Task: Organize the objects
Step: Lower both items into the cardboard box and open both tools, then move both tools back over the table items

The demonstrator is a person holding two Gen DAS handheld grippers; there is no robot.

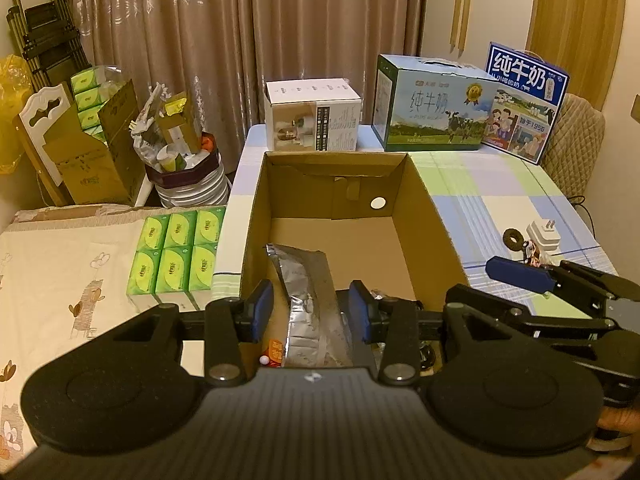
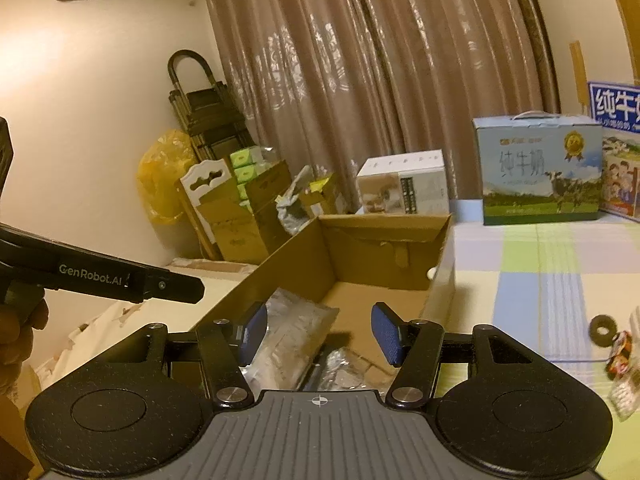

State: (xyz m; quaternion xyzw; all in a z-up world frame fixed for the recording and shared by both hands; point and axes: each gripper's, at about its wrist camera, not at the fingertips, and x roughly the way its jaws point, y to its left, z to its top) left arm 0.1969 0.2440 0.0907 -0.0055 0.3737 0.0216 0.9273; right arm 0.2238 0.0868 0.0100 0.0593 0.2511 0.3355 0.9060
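An open cardboard box (image 1: 432, 216) stands on the checked tablecloth. A silver foil pouch (image 1: 310, 288) lies slanted inside it, with a small orange packet (image 1: 276, 352) beside its near end. My left gripper (image 1: 310, 312) hovers over the near part of the box, jaws open, its blue pads either side of the pouch and apart from it. My right gripper (image 2: 320, 332) is open above the same box with nothing between its pads. In the right wrist view the pouch (image 2: 288, 332) lies below it, with a second crinkled foil piece (image 2: 344, 368) next to it.
On the cloth right of the box are a black ring (image 1: 513, 239), a white plug adapter (image 1: 542, 236) and a small wrapped packet (image 2: 620, 356). Two milk cartons (image 1: 434, 104) and a white carton (image 1: 314, 116) stand behind. Green tissue packs (image 1: 176, 256) lie left.
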